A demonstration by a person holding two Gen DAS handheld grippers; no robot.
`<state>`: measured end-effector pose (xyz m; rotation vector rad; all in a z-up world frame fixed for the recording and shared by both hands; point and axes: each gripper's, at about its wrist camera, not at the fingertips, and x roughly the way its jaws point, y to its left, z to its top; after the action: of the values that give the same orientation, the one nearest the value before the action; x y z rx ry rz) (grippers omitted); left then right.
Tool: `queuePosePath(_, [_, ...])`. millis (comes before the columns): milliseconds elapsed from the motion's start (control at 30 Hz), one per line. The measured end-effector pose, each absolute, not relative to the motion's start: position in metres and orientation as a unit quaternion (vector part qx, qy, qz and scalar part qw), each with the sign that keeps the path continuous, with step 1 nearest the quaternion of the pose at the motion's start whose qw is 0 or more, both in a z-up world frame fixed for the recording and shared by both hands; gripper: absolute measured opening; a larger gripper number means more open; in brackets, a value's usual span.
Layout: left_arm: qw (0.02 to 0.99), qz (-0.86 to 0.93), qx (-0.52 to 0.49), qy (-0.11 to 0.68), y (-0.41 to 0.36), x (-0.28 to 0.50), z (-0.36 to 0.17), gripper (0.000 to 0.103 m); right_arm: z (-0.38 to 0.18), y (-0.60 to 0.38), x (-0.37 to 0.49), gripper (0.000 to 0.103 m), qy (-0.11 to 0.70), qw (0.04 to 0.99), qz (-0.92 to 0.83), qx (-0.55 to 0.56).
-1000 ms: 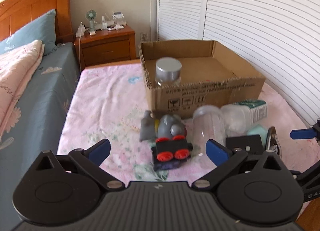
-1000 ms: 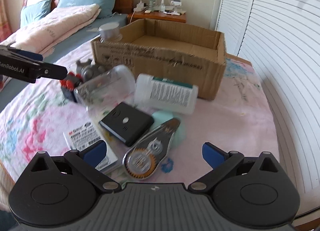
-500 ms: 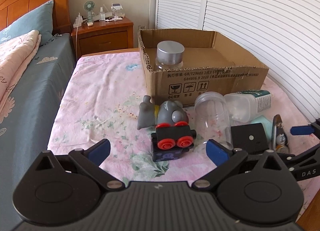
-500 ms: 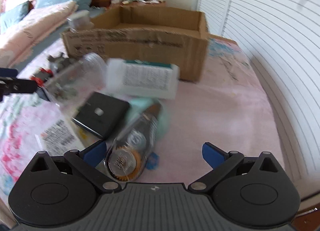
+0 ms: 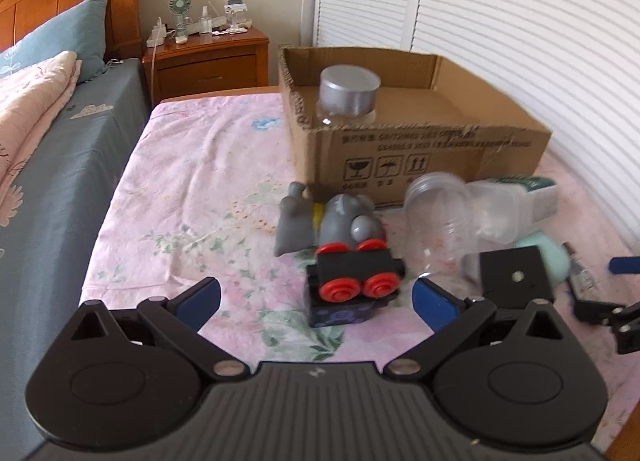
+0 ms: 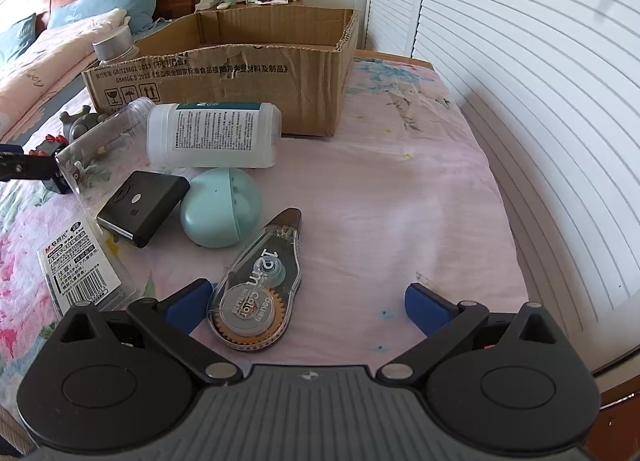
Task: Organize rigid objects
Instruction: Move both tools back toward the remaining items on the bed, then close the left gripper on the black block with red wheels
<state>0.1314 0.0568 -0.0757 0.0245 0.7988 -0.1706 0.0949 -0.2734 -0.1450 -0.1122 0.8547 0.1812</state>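
Over the last second both grippers have drawn nearer the clutter on the pink floral bed cover: the left gripper (image 5: 316,295), released and holding nothing, now frames the black toy train with red wheels (image 5: 352,283), and the right gripper (image 6: 306,299), also spread and empty, sits over the correction tape dispenser (image 6: 256,287), so two pickups look imminent. Only a silver-lidded jar (image 5: 350,95) stands in the cardboard box (image 6: 256,73). The right view alone shows the mint egg-shaped case (image 6: 221,211) and a labelled packet (image 6: 76,263); the left alone shows the grey toy figure (image 5: 328,221) fully.
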Motion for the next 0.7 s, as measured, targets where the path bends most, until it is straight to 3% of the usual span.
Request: queuePosePath(700, [0.915, -0.063, 0.046, 0.397, 0.069, 0.136, -0.091, 0.101, -0.139, -0.286, 0.085, 0.103, 0.408, 0.907, 0.049, -0.089])
